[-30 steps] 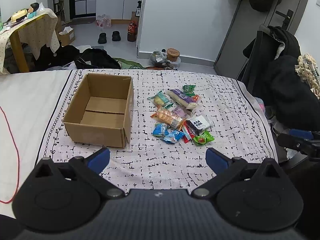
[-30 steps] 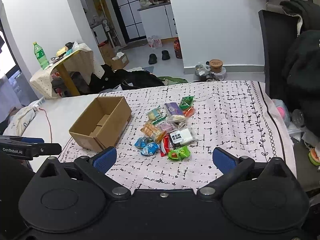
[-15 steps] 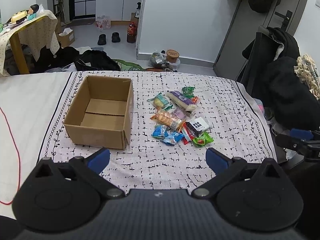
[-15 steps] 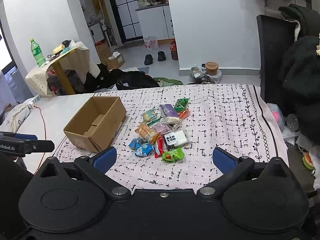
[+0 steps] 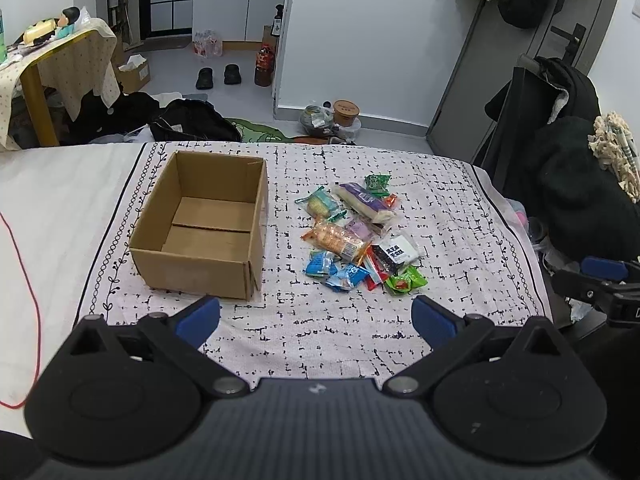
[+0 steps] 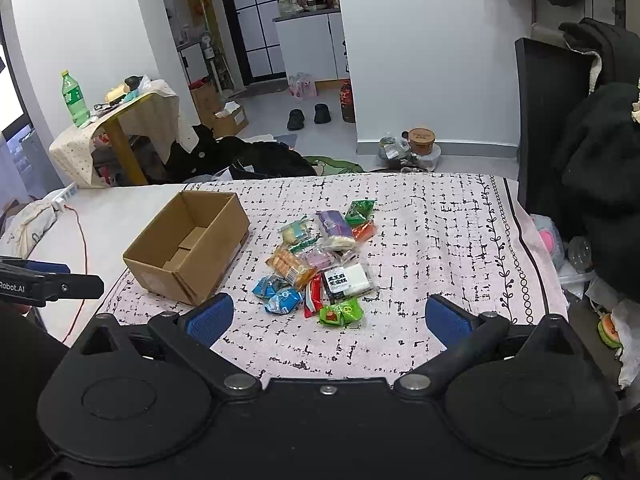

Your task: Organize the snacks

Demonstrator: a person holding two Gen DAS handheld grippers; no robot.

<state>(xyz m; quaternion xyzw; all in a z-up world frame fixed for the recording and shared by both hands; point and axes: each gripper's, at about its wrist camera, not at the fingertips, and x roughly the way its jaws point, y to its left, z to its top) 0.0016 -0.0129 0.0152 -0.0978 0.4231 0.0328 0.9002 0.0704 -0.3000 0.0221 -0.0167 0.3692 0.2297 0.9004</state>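
Centrally, we see the open brown cardboard box (image 5: 204, 224) holding nothing; the pile of wrapped snacks (image 5: 358, 236) lies right of it on the patterned cloth (image 5: 320, 332). We hold left gripper (image 5: 316, 318) and right gripper (image 6: 328, 316) fingers wide, gripping nothing.

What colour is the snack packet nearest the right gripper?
Green packet, with some red; clearest in the right wrist view.

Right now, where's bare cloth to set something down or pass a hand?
Free: the cloth strip between the cardboard box and snack pile; the near band between the pile and both open grippers; cloth right of the pile. The box is empty too. Crowded: the pile itself, packets overlapping.
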